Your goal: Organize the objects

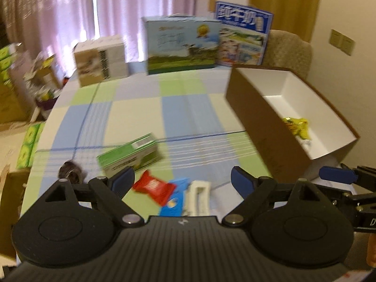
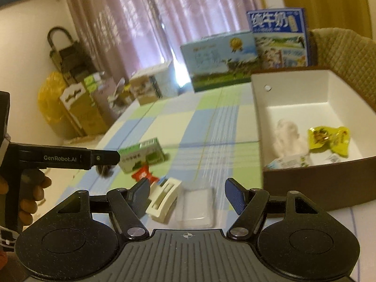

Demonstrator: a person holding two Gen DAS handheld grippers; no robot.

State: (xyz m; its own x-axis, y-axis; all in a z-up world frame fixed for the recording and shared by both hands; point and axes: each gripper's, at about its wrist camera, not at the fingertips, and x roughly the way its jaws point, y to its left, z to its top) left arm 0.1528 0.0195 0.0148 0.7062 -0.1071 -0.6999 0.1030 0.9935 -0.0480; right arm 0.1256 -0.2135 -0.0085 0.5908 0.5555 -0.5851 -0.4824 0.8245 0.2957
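Observation:
My left gripper [image 1: 182, 178] is open and empty above a red snack packet [image 1: 154, 186], a blue packet [image 1: 175, 199] and a white plastic holder [image 1: 198, 197]. A green box [image 1: 130, 155] and a dark round object [image 1: 70, 172] lie to the left. My right gripper [image 2: 186, 193] is open and empty above a clear plastic case [image 2: 196, 205], with the white holder [image 2: 164, 198], red packet [image 2: 142, 174] and green box [image 2: 142, 156] to its left. The brown box with white inside [image 2: 312, 183] holds a yellow packet [image 2: 330, 138] and white tissue [image 2: 290, 136]. The box also shows in the left wrist view [image 1: 263, 127].
Cartons stand at the table's far edge: a blue-green milk carton [image 1: 181, 44], a blue carton [image 1: 243, 34] and a beige carton [image 1: 102, 60]. A padded chair [image 2: 345, 51] is behind the brown box. Boxes and bags [image 2: 70, 103] sit on the floor at the left.

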